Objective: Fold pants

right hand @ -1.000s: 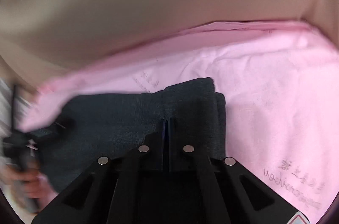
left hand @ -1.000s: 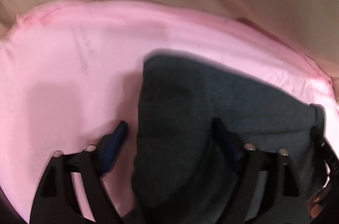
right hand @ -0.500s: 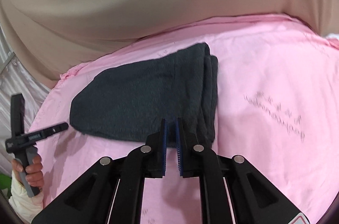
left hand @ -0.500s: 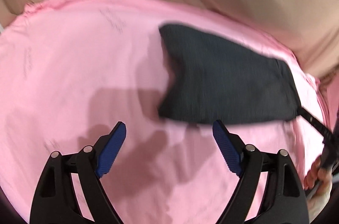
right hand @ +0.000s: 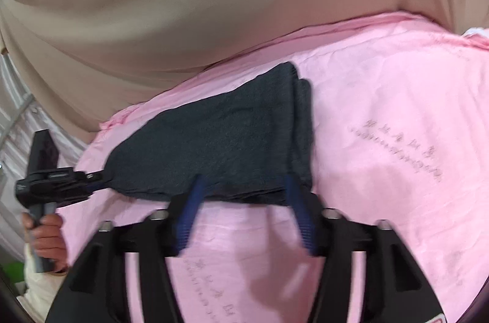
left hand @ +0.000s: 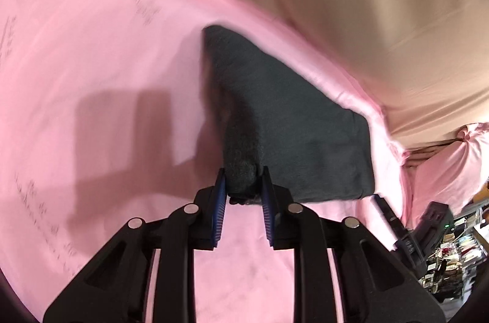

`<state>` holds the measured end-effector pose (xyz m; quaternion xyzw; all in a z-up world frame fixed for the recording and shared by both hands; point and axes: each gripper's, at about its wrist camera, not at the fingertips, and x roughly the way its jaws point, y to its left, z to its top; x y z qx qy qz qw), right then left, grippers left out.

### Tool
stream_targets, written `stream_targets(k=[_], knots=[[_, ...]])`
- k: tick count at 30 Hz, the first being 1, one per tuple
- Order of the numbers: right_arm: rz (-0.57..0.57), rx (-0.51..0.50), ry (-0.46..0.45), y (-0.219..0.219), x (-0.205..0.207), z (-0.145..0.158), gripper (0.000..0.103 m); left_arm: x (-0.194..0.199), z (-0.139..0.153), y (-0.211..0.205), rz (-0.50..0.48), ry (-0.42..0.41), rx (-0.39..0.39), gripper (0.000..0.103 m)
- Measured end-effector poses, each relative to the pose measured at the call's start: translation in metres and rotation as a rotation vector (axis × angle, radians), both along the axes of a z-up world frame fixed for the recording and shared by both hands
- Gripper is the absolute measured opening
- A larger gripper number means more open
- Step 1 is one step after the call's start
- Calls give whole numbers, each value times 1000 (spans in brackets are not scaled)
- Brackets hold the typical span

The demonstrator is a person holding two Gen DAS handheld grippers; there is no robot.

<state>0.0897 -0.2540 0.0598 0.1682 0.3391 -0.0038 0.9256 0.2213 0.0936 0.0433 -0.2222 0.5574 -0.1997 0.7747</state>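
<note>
The dark grey pants (left hand: 290, 124) lie folded into a thick wedge on the pink sheet (left hand: 91, 63). My left gripper (left hand: 243, 185) is closing on their near corner, and a bunch of fabric is squeezed between the blue pads (left hand: 220, 194). In the right wrist view the same pants (right hand: 220, 139) lie across the middle, with stacked folds along their right side. My right gripper (right hand: 243, 185) is opening. Its blurred blue fingers (right hand: 298, 209) stand wide at the near edge of the pants and press on nothing. At the left of that view, a hand (right hand: 45, 231) holds the left gripper (right hand: 58, 182) at the pants' corner.
Beige cloth (right hand: 183, 1) hangs behind the pink sheet's far edge (right hand: 336, 23). Faint print marks the pink sheet (right hand: 397, 151). A cluttered surface (left hand: 452, 249) shows past the sheet's right end, beside a black tool body (left hand: 428, 228). White pleated fabric (right hand: 15, 115) hangs at the far left.
My left gripper went from wide open over the sheet to closed on the pants' corner. My right gripper, shut a second ago, has pulled back off the pants and spread its fingers.
</note>
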Motion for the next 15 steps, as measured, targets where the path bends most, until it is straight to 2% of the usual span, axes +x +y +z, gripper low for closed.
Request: stream_targets(k=[1, 3, 6, 7, 8, 10, 11, 13, 15], knots=[[-14, -3, 17, -3, 0, -2, 65, 6, -18, 3, 21, 60, 45, 22], [-29, 34, 19, -8, -5, -2, 65, 5, -31, 11, 59, 98, 6, 25], [-24, 16, -38, -4, -14, 10, 63, -7, -15, 23, 121, 89, -14, 22], [-8, -6, -60, 1, -16, 16, 58, -13, -3, 26, 141, 65, -16, 23], [5, -21, -66, 6, -16, 18, 54, -19, 13, 30, 167, 7, -18, 23], [36, -41, -67, 16, -11, 21, 29, -22, 43, 29, 205, -102, 9, 26], [59, -39, -53, 20, -5, 19, 24, -21, 50, 23, 211, -130, 1, 29], [86, -46, -21, 25, 6, 12, 7, -7, 59, 9, 175, -148, -15, 37], [69, -82, 43, 22, 20, -2, 5, 25, 43, -12, 133, -110, 7, 37]])
